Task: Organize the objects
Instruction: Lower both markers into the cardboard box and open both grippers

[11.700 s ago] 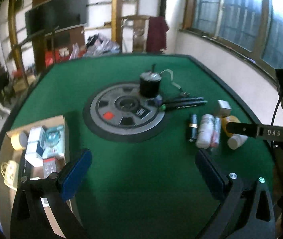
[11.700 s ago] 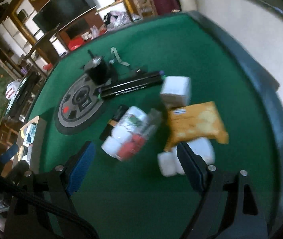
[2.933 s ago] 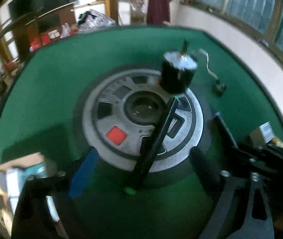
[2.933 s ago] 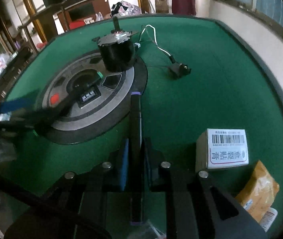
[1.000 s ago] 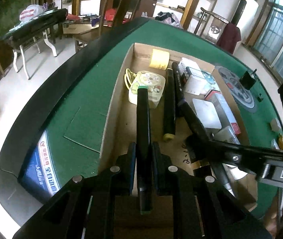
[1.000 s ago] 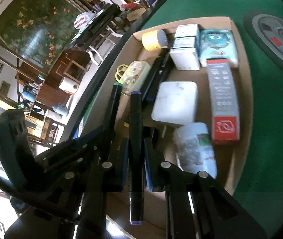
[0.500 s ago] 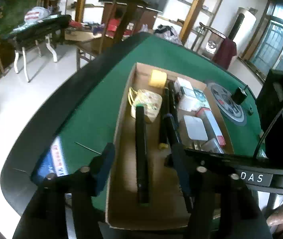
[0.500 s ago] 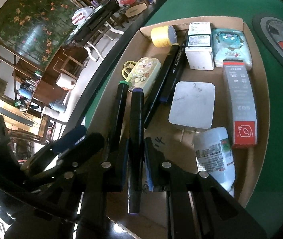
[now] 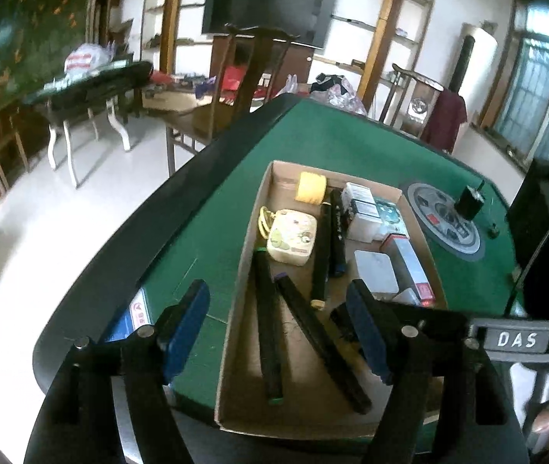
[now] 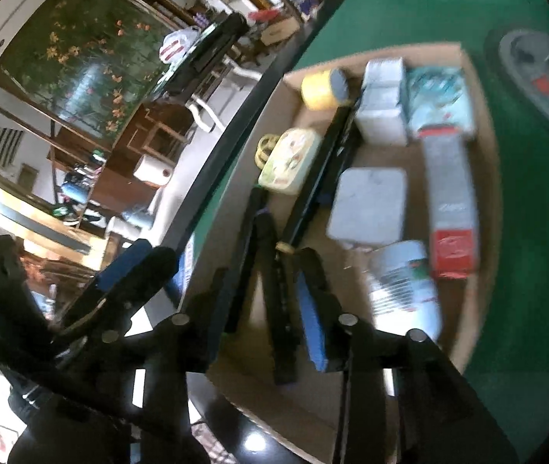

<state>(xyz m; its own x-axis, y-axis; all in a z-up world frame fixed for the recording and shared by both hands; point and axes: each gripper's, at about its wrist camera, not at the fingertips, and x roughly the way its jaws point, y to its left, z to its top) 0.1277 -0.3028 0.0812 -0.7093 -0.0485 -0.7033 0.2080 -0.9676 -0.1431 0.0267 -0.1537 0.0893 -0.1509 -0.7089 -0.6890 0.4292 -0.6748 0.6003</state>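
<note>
A cardboard box (image 9: pixel 241 266) on the green table holds several items. Two black markers lie loose side by side on its floor: a green-capped one (image 9: pixel 268 332) and a purple-capped one (image 9: pixel 321 340). They also show in the right wrist view, the green-capped marker (image 10: pixel 241 266) left of the purple-capped marker (image 10: pixel 278 309). My left gripper (image 9: pixel 278 328) is open and empty above the box's near end. My right gripper (image 10: pixel 263 309) is open, its jaws either side of the purple-capped marker without gripping it.
The box also holds a yellow tape roll (image 9: pixel 312 187), a cream case (image 9: pixel 292 236), two more markers (image 9: pixel 326 247), white boxes (image 9: pixel 359 212), a red-ended carton (image 9: pixel 410 266) and a white bottle (image 10: pixel 406 286). A grey disc (image 9: pixel 444 224) with a black motor (image 9: pixel 469 203) lies beyond.
My right gripper has opened and let the purple-capped marker drop into the box beside the green-capped one. My left gripper, open since half a second ago, has pulled back and up.
</note>
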